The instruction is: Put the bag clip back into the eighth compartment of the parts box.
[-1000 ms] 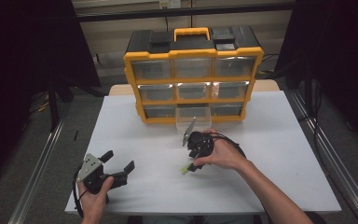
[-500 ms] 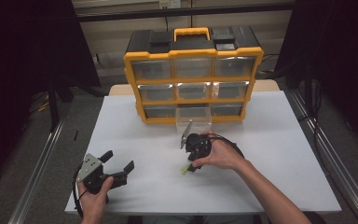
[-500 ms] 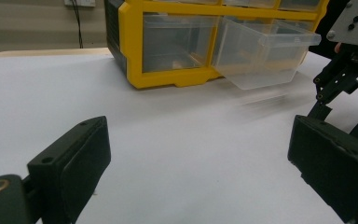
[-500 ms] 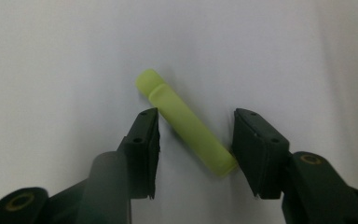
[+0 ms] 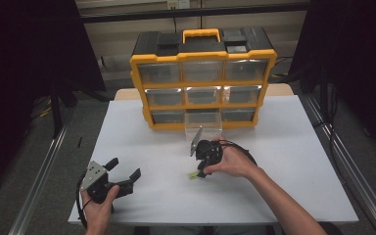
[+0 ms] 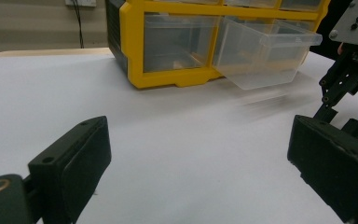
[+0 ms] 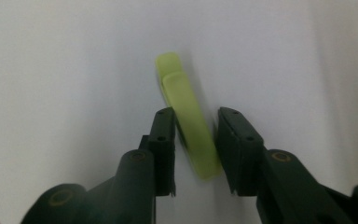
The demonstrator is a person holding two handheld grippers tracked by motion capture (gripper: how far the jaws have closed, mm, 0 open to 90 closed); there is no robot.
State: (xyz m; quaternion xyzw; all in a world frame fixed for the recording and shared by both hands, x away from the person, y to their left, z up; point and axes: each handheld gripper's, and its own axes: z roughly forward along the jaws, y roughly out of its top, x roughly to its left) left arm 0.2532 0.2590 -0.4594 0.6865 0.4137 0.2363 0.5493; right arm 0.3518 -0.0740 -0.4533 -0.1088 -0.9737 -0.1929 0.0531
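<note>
The green clip (image 7: pixel 186 121) lies flat near the middle of the table (image 5: pixel 293 161), between the right gripper's (image 7: pixel 195 154) jaws, which have just been closing around it without clearly pressing yet. Near the front left corner the left gripper (image 5: pixel 125 172) is held wide open and empty, so a pick-up is judged under way.

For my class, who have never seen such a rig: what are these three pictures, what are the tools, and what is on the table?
A person holds a two-jaw gripper in each hand. The high view looks down on the white table; each other picture comes from a camera on one gripper. A yellow drawer cabinet stands at the back, one clear drawer pulled out. The left gripper rests open, holding nothing. The right gripper has just been closing around a small green clip lying on the table; its jaws are nearly on it.
</note>
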